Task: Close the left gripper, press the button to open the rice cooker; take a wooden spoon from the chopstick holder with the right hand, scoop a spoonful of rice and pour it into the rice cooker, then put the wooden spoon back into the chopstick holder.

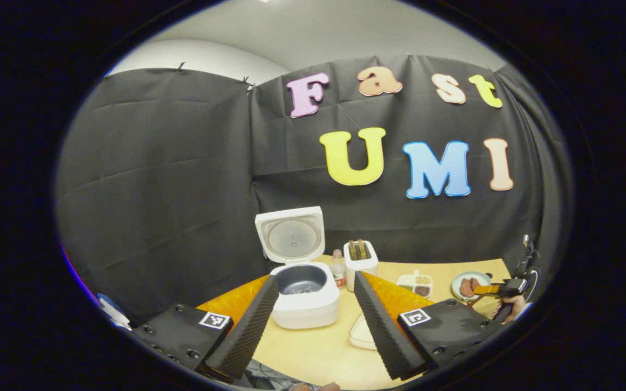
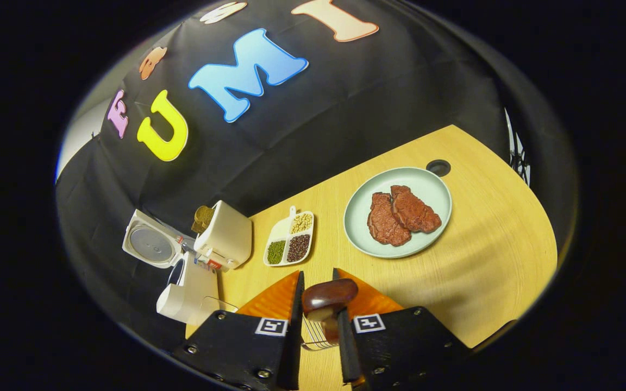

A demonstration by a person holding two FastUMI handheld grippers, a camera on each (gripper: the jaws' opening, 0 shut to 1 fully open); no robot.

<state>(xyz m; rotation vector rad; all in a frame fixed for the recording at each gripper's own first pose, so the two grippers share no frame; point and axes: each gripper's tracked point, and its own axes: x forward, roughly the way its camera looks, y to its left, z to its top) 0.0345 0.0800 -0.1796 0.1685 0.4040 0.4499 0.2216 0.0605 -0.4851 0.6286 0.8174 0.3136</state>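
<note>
1. A black cloth wall (image 1: 182, 179) hangs in creased panels behind the wooden table (image 2: 487, 260), clipped along its upper edge.
2. Above the cloth, a pale wall and ceiling (image 1: 345, 32) show.
3. The table's light top has a round cable hole (image 2: 438, 166) near its far edge, just before the cloth.

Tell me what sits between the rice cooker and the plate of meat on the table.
Left gripper view: going from the open rice cooker toward the plate, a small bottle, the white chopstick holder, then the divided grain tray.
</note>
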